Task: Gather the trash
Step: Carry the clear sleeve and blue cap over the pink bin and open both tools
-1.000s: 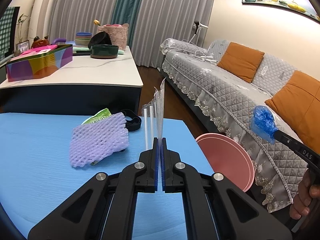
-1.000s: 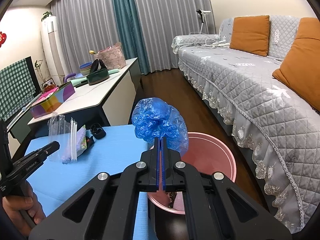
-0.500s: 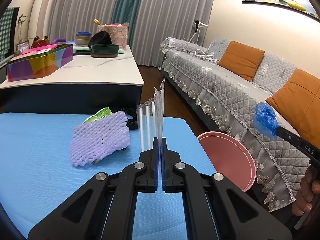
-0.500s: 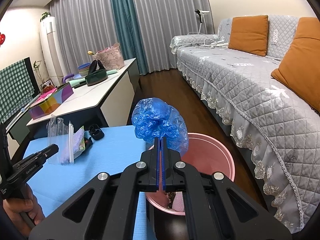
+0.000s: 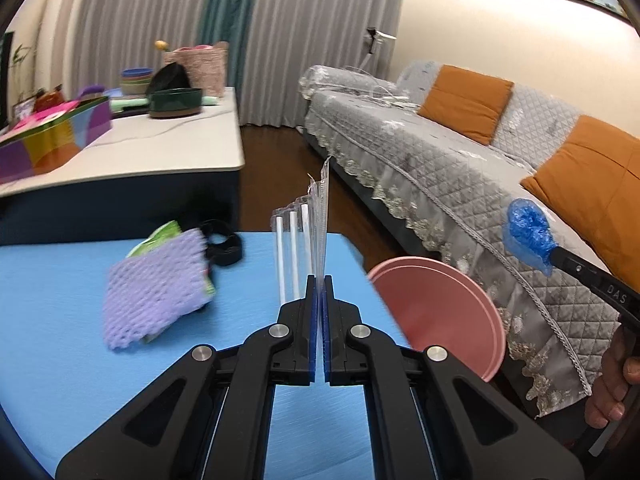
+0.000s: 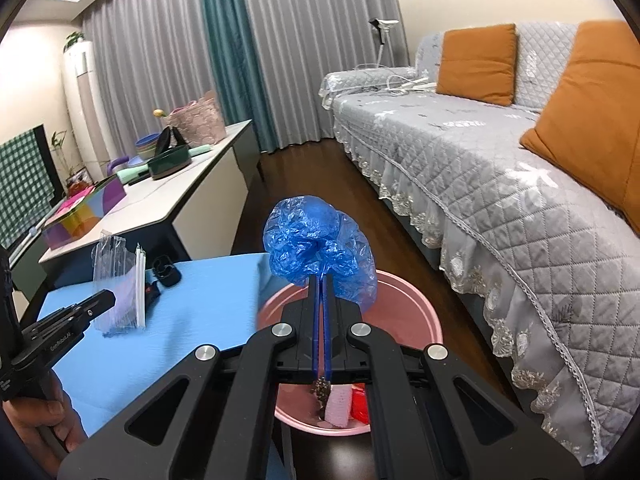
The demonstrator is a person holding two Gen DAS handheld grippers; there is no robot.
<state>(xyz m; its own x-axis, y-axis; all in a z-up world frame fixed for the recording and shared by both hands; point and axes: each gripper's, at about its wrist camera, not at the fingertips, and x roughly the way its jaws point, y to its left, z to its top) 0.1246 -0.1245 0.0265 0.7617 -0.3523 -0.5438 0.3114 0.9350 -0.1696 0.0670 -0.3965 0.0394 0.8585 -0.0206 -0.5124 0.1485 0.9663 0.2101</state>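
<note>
My left gripper (image 5: 319, 280) is shut on a clear plastic bag of white straws (image 5: 304, 236), held upright above the blue table (image 5: 60, 360); the same bag of straws (image 6: 120, 280) shows at the left of the right wrist view. A crumpled blue plastic cover (image 6: 318, 250) is pinched in my shut right gripper (image 6: 321, 280), which hangs over the pink bin (image 6: 424, 312). The bin holds some scraps. From the left wrist view the blue cover (image 5: 530, 236) hovers right of the pink bin (image 5: 440, 312). A purple foam net (image 5: 154, 288) and a green wrapper (image 5: 164, 232) lie on the table.
A black strap (image 5: 224, 242) lies at the table's far edge. A grey quilted sofa (image 6: 500, 168) with orange cushions runs along the right. A white counter (image 5: 140, 148) behind carries a colourful box, bowls and a basket. A person's hand (image 5: 616, 384) grips the right tool.
Both grippers have shifted a little to the right with their loads. The pink bin sits nearer the middle of both views, and the foam net has slid left in the left wrist view.
</note>
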